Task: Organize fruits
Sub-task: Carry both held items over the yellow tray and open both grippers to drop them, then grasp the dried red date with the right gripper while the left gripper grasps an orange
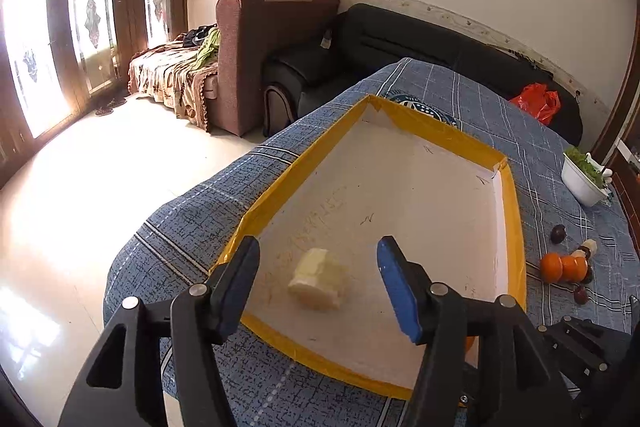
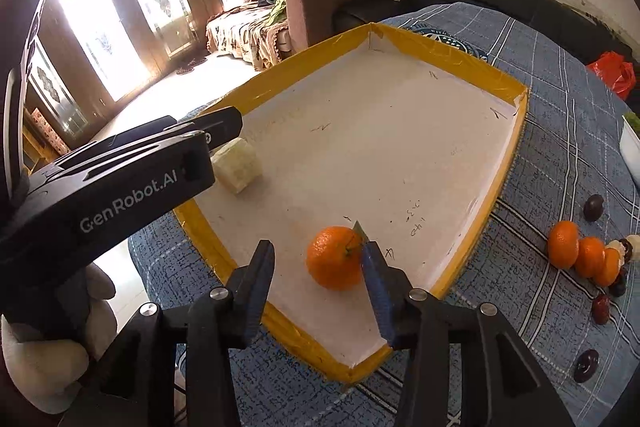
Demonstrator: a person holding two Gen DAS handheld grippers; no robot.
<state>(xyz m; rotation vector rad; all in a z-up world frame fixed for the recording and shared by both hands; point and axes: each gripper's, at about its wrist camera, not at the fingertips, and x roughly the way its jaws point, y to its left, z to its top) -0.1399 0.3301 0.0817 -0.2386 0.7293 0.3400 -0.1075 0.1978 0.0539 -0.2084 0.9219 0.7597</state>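
The left gripper (image 1: 318, 285) hangs over the near-left part of the yellow-rimmed tray (image 1: 514, 227), jaws spread wide and holding nothing; a pale yellow fruit chunk (image 1: 318, 283) lies on the tray floor between and beneath them. The right gripper (image 2: 318, 281) is over the near end of the same tray, jaws likewise spread, with an orange (image 2: 334, 257) resting on the tray floor just beside its blue-padded finger; contact cannot be determined. Further oranges (image 2: 580, 255) and dark fruits (image 2: 593, 207) lie in a row on the blue checked tablecloth (image 2: 540, 187), right of the tray.
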